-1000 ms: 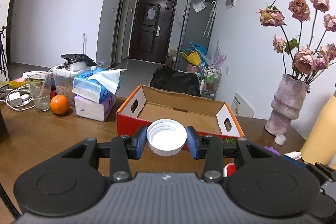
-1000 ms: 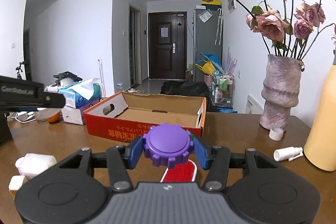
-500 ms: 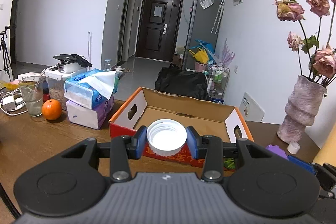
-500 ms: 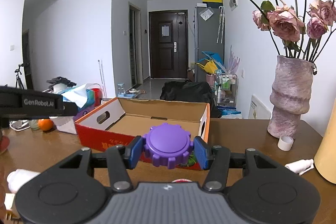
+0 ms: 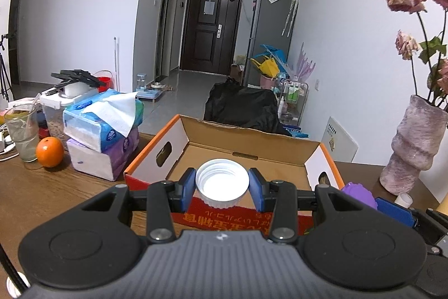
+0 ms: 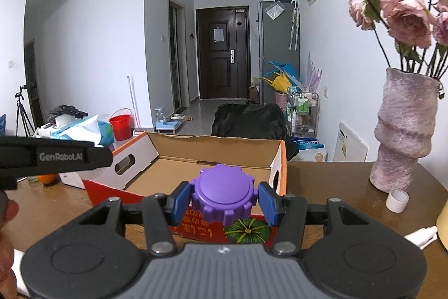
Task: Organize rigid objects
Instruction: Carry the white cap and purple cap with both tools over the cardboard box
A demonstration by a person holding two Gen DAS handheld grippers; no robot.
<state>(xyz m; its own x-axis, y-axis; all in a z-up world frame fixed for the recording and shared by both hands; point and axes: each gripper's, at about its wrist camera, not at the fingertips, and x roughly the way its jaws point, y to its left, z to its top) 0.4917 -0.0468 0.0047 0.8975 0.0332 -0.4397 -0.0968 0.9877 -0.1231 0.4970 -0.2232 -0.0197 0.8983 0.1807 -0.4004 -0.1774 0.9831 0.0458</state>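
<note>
We're mid-carry toward the cardboard box [image 5: 246, 156] at 12 o'clock. Right tongs [image 6: 225, 201] pinch the purple knob [image 6: 225, 194]; left tongs [image 5: 222, 188] pinch the white cap [image 5: 222, 181]. Next: clear the near wall, then release inside.

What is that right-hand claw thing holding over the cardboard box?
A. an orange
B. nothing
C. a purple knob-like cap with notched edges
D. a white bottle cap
C: in the right wrist view, the right gripper has its blue pads pressed on both sides of the purple notched cap, in front of the open cardboard box.
</note>
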